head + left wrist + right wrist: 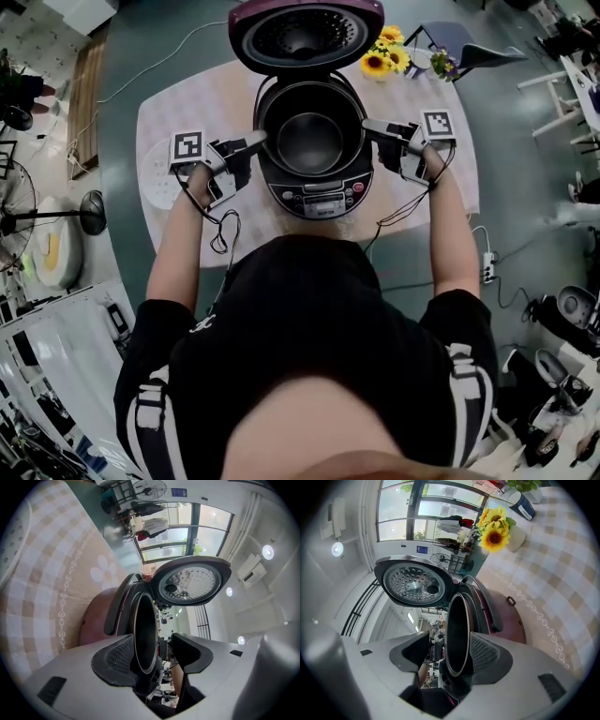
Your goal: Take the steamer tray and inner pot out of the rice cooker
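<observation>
The pot (pixel 310 142) is seated upright, mouth up; its rim is straddled, unclamped, by parted jaws of left gripper (pixel 257 140) and right gripper (pixel 368 126).

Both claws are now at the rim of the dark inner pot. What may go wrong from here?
The left claw and right claw only straddle the thin rim of the dark metal inner pot, not yet clamped; a shallow hold might slip. If one side rises first, the pot could jam in the maroon rice cooker. The open maroon lid stands close behind and may be knocked.
</observation>
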Demonstrator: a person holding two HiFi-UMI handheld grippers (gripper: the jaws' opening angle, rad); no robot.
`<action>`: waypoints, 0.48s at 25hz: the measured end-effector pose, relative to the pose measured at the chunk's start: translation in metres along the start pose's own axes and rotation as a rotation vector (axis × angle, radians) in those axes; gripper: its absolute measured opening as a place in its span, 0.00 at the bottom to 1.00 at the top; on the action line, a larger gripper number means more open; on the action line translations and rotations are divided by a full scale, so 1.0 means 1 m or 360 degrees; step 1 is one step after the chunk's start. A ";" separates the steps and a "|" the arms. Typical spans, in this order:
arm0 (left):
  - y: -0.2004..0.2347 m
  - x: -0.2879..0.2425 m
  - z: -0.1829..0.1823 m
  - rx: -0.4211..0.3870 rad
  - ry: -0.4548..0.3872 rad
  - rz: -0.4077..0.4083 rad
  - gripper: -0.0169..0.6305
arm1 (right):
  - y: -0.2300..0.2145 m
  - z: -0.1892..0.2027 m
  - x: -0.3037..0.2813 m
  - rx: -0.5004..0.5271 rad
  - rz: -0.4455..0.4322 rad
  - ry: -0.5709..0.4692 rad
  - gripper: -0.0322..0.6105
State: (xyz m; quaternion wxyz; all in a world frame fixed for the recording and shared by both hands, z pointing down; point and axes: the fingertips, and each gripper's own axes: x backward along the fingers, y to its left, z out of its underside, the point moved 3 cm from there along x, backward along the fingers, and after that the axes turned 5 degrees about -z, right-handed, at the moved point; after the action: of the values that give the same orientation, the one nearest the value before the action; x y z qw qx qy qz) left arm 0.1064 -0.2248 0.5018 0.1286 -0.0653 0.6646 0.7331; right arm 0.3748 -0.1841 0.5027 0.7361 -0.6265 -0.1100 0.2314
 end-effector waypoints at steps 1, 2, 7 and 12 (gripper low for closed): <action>0.000 -0.001 -0.001 -0.0002 0.0005 -0.0004 0.42 | -0.001 0.000 0.000 -0.0005 0.0003 0.0003 0.46; 0.001 -0.002 -0.001 -0.0001 0.0011 -0.0004 0.42 | -0.002 -0.001 0.000 -0.0010 0.0007 0.0004 0.45; 0.002 -0.003 -0.002 0.0050 0.0024 0.0027 0.37 | -0.013 -0.001 0.002 -0.0003 0.0106 0.0009 0.30; 0.004 -0.007 -0.004 0.0020 0.0068 -0.0052 0.28 | -0.025 -0.001 0.002 0.0104 0.0391 0.0093 0.07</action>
State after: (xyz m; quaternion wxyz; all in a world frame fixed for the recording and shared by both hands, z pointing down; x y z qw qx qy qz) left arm 0.1117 -0.2302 0.5070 0.1268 -0.0910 0.6706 0.7252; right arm 0.3820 -0.1869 0.5262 0.7251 -0.6174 -0.0035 0.3049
